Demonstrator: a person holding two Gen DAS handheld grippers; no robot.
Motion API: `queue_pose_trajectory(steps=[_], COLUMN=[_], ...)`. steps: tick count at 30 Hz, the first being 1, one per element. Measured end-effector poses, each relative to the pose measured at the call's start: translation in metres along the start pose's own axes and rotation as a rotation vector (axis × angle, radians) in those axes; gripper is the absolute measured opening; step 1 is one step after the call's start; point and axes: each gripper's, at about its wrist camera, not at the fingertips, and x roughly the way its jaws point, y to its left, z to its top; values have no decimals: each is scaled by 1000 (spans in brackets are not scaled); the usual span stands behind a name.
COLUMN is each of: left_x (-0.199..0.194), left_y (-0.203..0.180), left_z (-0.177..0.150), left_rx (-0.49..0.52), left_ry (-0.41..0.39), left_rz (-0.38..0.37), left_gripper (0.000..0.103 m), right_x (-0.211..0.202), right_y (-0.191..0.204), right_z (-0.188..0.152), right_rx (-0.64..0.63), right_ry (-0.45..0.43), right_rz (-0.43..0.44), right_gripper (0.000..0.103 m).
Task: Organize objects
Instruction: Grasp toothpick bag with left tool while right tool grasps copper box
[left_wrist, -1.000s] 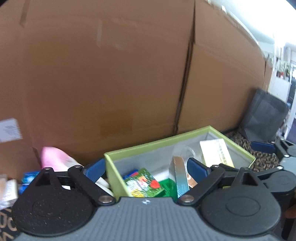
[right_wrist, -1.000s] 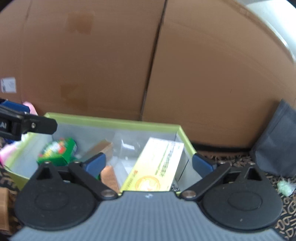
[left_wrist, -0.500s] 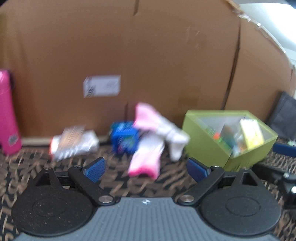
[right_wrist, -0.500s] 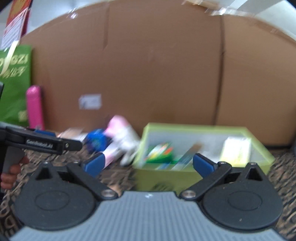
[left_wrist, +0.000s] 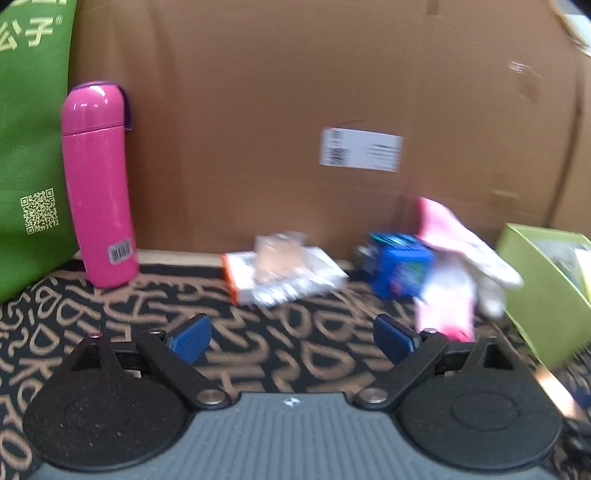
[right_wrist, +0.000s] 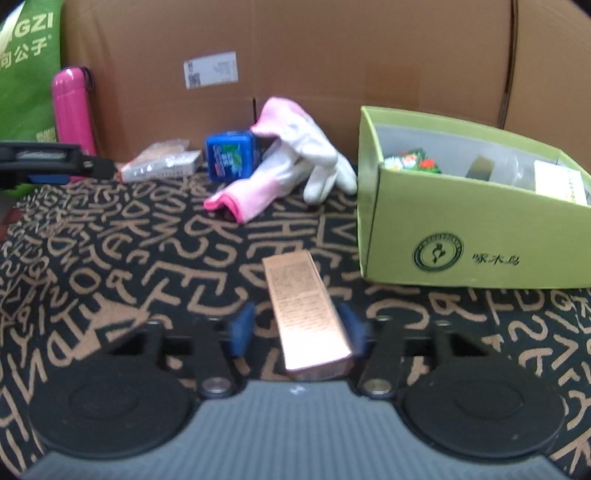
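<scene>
A long copper-coloured box (right_wrist: 306, 310) lies on the patterned rug (right_wrist: 147, 266), between the jaws of my right gripper (right_wrist: 295, 328). Those jaws are closing; the right pad is at the box's side and a gap remains on the left. The green open box (right_wrist: 461, 229) with several packets inside stands to its right. My left gripper (left_wrist: 291, 339) hangs open over the rug with nothing between its fingers. Ahead of it lie a white packet (left_wrist: 284, 273), a blue box (left_wrist: 399, 269) and pink-and-white gloves (left_wrist: 454, 266).
A cardboard wall (left_wrist: 295, 92) closes off the back. A pink bottle (left_wrist: 98, 184) stands upright at the left beside a green bag (left_wrist: 26, 129). The green box's corner (left_wrist: 546, 295) is at the left view's right edge. The left gripper's arm (right_wrist: 48, 162) shows far left.
Both views swung left, away from inside the green box, and dropped toward the rug. The right jaws narrowed from wide open, and the copper box now lies between them.
</scene>
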Motion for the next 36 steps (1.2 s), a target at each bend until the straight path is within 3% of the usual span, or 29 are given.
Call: queue_pose_trajectory(steps=[5, 11, 12, 13, 14, 16, 19, 22, 27, 29, 31, 32, 35, 36], left_x=[54, 99, 104, 110, 113, 108, 84, 46, -13, -25, -36, -40, -31, -30], left_y=[2, -3, -3, -3, -2, -1, 3, 3, -18, -28, -33, -34, -38, -38], left_z=[30, 50, 51, 52, 52, 51, 44, 26, -26, -43, -52, -53, -46, -45], left_rx=[-37, -30, -22, -9, 4, 27, 7, 8, 106, 124, 155, 168, 197, 197], left_ry=[10, 58, 69, 87, 98, 88, 93, 99, 168, 177, 151, 127, 114, 128], left_rz=[64, 79, 84, 82, 62, 39, -32, -135, -270, -266, -229, -207, -158, -168], left_gripper=[98, 88, 75, 53, 43, 27, 20, 18, 18, 24, 59, 66, 67, 60], right_x=[-4, -1, 0, 1, 1, 1, -2, -10, -23, -25, -26, -27, -28, -29], right_y=[3, 5, 4, 4, 4, 4, 5, 8, 16, 19, 21, 21, 19, 18], right_z=[0, 3, 4, 5, 5, 5, 4, 1, -6, -8, -9, -9, -9, -10], right_rx=[-3, -5, -2, 3, 7, 9, 22, 29, 8, -2, -11, -12, -7, -3], right_ry=[-7, -2, 0, 1, 2, 2, 7, 14, 36, 26, 20, 15, 16, 19], right_rz=[39, 37, 40, 41, 40, 42, 53, 85, 135, 132, 126, 120, 104, 108], right_gripper=[30, 30, 30, 30, 30, 30, 30, 30, 30, 32, 37, 37, 39, 39])
